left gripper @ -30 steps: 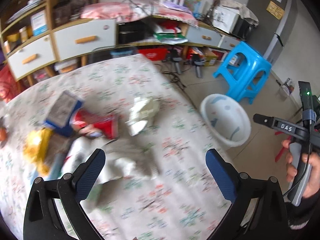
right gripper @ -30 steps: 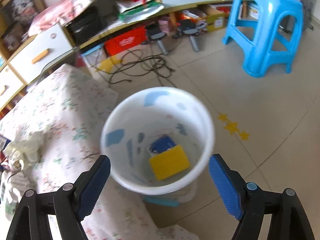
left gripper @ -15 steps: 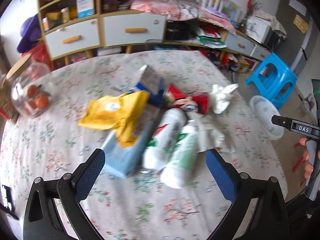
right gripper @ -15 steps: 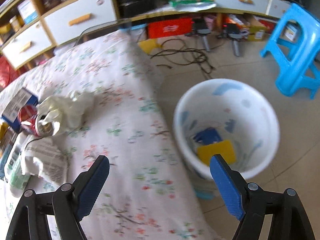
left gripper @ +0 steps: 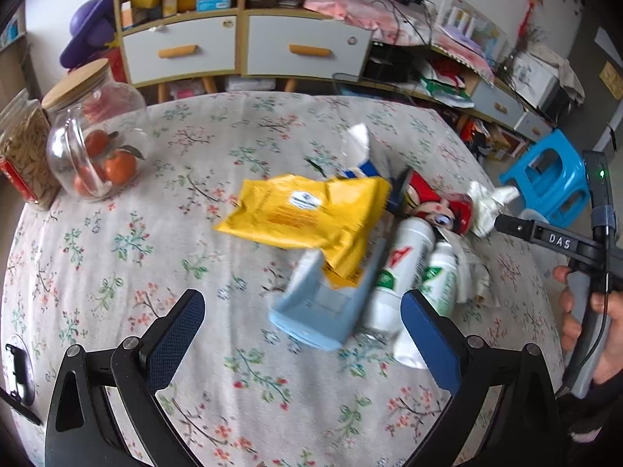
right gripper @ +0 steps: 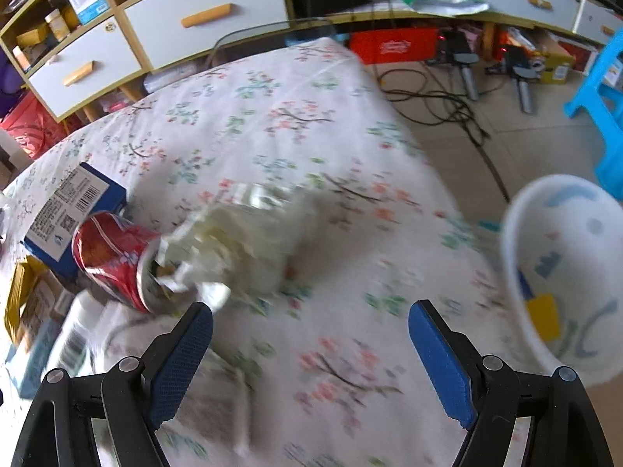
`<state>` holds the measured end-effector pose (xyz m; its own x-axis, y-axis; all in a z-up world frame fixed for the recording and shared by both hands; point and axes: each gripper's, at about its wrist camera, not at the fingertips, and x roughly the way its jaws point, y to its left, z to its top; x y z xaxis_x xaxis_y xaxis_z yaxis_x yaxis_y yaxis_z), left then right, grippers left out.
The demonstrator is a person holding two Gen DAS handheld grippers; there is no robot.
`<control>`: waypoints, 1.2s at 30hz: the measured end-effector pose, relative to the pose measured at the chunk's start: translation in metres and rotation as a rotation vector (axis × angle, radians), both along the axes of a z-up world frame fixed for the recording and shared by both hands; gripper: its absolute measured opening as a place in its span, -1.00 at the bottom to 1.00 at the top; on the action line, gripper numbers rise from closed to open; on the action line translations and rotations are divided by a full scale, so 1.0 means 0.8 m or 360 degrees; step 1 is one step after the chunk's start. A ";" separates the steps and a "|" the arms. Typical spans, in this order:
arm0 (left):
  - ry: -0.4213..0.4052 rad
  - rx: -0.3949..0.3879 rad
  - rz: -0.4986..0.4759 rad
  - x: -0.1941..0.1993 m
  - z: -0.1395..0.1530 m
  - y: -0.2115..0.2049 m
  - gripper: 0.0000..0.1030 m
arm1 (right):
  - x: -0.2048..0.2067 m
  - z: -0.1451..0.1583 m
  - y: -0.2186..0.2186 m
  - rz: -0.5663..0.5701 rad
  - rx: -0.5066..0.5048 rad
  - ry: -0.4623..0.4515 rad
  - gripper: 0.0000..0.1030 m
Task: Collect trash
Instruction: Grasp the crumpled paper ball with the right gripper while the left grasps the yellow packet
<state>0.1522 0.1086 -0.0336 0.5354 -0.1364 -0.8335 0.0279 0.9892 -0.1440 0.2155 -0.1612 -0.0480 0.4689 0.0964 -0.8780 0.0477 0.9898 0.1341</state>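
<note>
Over surface (left gripper: 117, 257), both grippers empty, fingers wide. Left gripper (left gripper: 301, 325) faces blue box (left gripper: 323, 307) under yellow bag (left gripper: 307, 214). Right gripper (right gripper: 309, 334) near tissue (right gripper: 241, 241) at 11 o'clock, bin (right gripper: 564, 272) at 2. Straddle tissue fully, pinch low, lift clear of can (right gripper: 113, 253).

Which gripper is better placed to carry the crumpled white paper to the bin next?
Right. The right gripper, jaws open, faces the crumpled white paper with the white bin alongside. The left gripper faces the light blue box.
</note>
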 end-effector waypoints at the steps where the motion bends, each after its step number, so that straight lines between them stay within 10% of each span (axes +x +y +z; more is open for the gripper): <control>1: -0.0008 -0.0002 0.0014 0.004 -0.001 0.003 0.98 | 0.003 -0.001 0.004 0.0009 0.0004 -0.0008 0.68; 13: -0.0113 -0.0059 -0.0030 0.044 -0.010 -0.004 0.97 | 0.030 -0.027 0.021 0.0071 -0.0001 -0.0053 0.62; 23: -0.0149 -0.0065 -0.0084 0.052 -0.028 -0.022 0.90 | 0.033 -0.030 0.020 0.0129 0.0035 -0.0011 -0.16; 36: -0.0189 0.0009 -0.0134 0.040 -0.019 -0.037 -0.32 | 0.012 -0.004 0.013 0.0128 0.0034 -0.0072 -0.18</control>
<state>0.1843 0.0792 -0.0485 0.6170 -0.1805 -0.7660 0.1274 0.9834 -0.1291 0.2252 -0.1510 -0.0515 0.4977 0.1541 -0.8535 -0.0385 0.9870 0.1557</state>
